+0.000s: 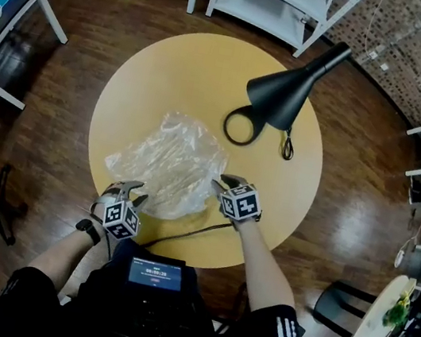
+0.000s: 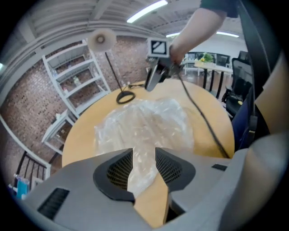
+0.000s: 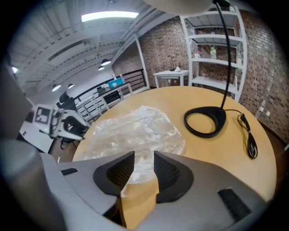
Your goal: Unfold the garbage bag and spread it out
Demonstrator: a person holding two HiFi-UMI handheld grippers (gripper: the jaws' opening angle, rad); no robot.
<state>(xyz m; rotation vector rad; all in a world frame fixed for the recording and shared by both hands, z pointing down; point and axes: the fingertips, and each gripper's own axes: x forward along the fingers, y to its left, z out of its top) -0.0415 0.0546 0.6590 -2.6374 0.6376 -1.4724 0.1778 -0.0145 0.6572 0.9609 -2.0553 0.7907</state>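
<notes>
Since the garbage bag (image 1: 169, 166) already lies opened out, wrinkled, mid-worktop (image 1: 181, 62) near the lamp base (image 1: 242, 126), left tool (image 1: 136, 188) and right tool (image 1: 225, 183) flank its near edge, jaws apart, gripping nothing.

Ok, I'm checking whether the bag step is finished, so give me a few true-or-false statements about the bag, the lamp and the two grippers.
1. The garbage bag lies on the round table. True.
2. The right gripper is clamped on the bag. False: its jaws stand apart and press on nothing.
3. The lamp's ring base sits on the bag. False: it stands on bare tabletop beside the bag, apart from it.
4. The left gripper has its jaws apart. True.
5. The bag is black. False: it is clear plastic.
</notes>
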